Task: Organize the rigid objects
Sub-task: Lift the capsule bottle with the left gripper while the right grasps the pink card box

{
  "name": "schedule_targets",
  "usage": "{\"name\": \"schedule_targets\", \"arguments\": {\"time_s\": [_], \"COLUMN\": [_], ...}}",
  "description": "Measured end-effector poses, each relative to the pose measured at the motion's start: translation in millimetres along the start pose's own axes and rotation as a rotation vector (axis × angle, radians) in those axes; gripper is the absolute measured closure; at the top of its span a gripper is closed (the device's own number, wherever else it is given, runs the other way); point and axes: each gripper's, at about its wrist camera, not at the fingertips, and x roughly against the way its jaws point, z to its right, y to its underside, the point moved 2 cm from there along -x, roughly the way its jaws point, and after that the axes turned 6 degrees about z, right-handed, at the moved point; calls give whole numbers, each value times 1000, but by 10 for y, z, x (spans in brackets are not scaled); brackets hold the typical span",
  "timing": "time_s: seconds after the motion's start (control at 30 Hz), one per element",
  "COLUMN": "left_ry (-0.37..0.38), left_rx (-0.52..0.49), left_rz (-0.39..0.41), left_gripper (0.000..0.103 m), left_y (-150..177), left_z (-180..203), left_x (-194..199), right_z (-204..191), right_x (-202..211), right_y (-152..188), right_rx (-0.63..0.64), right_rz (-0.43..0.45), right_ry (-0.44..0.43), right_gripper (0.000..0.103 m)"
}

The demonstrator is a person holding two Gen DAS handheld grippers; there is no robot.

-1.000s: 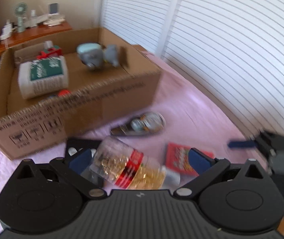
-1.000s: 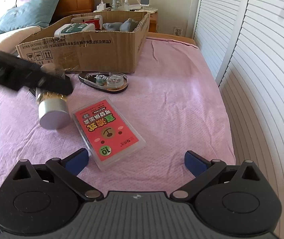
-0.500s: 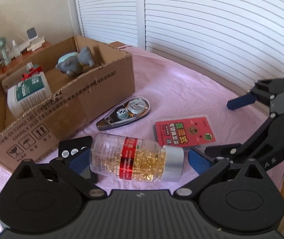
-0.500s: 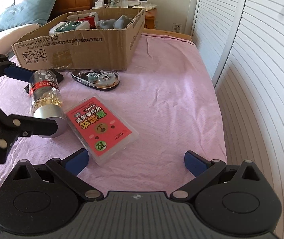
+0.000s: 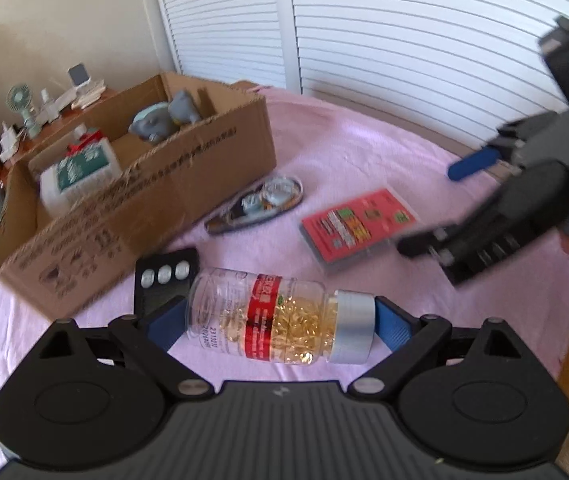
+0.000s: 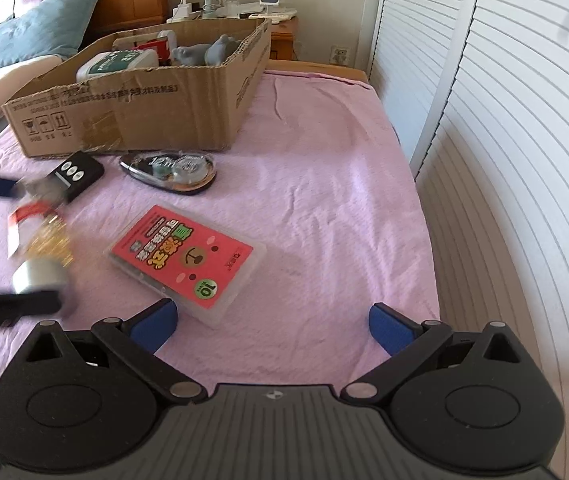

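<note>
A clear bottle of yellow capsules (image 5: 280, 322) with a red label and silver cap lies sideways between the blue pads of my left gripper (image 5: 276, 326), which is shut on it end to end and holds it above the pink sheet. It shows blurred in the right wrist view (image 6: 40, 248). My right gripper (image 6: 272, 326) is open and empty, its left pad at the edge of a red card case (image 6: 186, 258), also in the left wrist view (image 5: 358, 228). The cardboard box (image 6: 132, 108) stands beyond.
A correction tape dispenser (image 6: 170, 170) and a black remote (image 6: 76, 174) lie in front of the box. The box holds a white tub (image 5: 78, 174), a grey toy (image 5: 164, 122) and a red item. White louvred doors (image 6: 504, 120) line the right side. A nightstand with a fan stands behind.
My left gripper has closed on the capsule bottle and lifted it off the sheet. My right gripper has moved forward to the red card case.
</note>
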Motion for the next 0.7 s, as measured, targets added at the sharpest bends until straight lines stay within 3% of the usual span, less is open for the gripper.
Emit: {"name": "schedule_targets", "arguments": {"time_s": [0.17,0.33,0.43,0.6,0.7], "left_ry": [-26,-28,-24,-11,-56], "left_rx": [113,69,47,98,146], "left_rz": [-42,-40,-17,9,-3], "left_gripper": [7,6,6,10,10], "left_y": [166,251,234,206,239], "left_z": [-84,-86,-88,-123,-199], "left_x": [181,214,180,130,157], "right_z": [-6,-64,-96,-162,-226], "right_x": [-71,-56,-24,9,12], "right_y": [-76,-88,-63,-35,-44], "right_rx": [-14,15,26,31,31], "right_rz": [-8,-18,-26,-32,-30], "right_ry": [22,35,10,-35,-93], "right_gripper": [0,0,0,0,0]}}
